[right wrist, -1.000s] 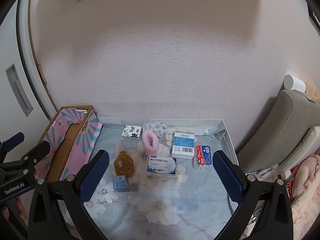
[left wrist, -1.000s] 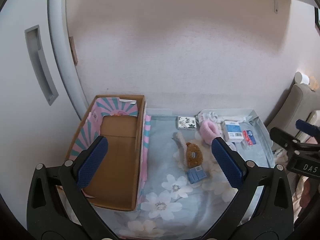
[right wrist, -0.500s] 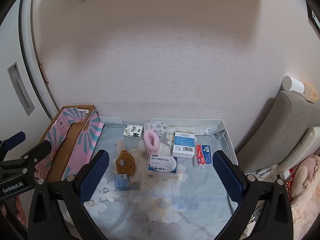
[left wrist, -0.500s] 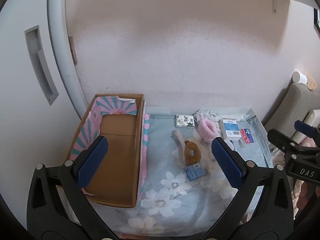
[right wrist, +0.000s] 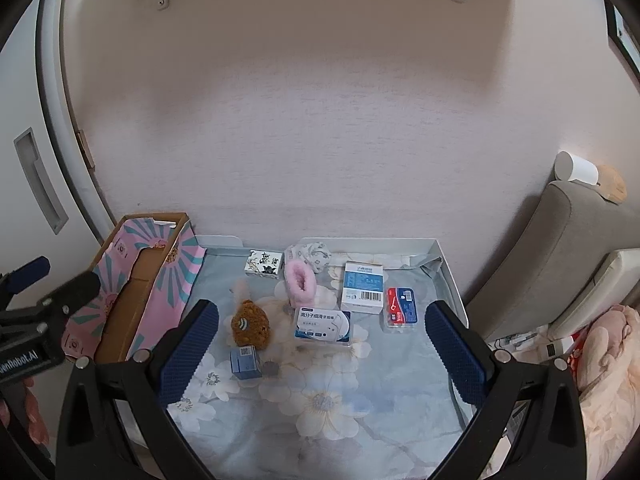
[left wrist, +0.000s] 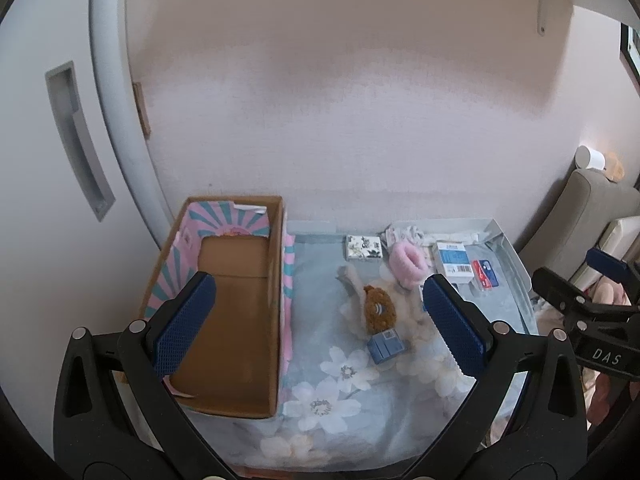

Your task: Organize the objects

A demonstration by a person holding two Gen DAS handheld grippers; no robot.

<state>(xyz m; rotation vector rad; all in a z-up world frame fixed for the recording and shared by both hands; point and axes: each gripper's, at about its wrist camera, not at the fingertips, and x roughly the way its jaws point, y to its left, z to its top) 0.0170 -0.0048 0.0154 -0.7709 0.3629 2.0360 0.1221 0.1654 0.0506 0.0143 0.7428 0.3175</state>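
An empty cardboard box (left wrist: 236,312) with pink and teal flaps stands at the left of a floral cloth (left wrist: 360,400); it also shows in the right wrist view (right wrist: 136,300). On the cloth lie a brown plush toy (right wrist: 250,324), a small blue box (right wrist: 245,362), a pink fluffy slipper (right wrist: 299,283), a floral-print box (right wrist: 264,263), a white-and-blue box (right wrist: 362,286), a flat white pack (right wrist: 323,326) and a red pack (right wrist: 401,306). My left gripper (left wrist: 318,324) and right gripper (right wrist: 322,350) are both open and empty, held above the near edge.
A white tray rim (right wrist: 440,256) frames the cloth at the back right. A pink wall stands behind. A white door with a recessed handle (left wrist: 76,140) is at left. A grey cushion (right wrist: 560,248) and pink bedding (right wrist: 608,360) are at right.
Both grippers have pulled back and up a little; the objects look smaller and farther. Nothing was grasped or moved.
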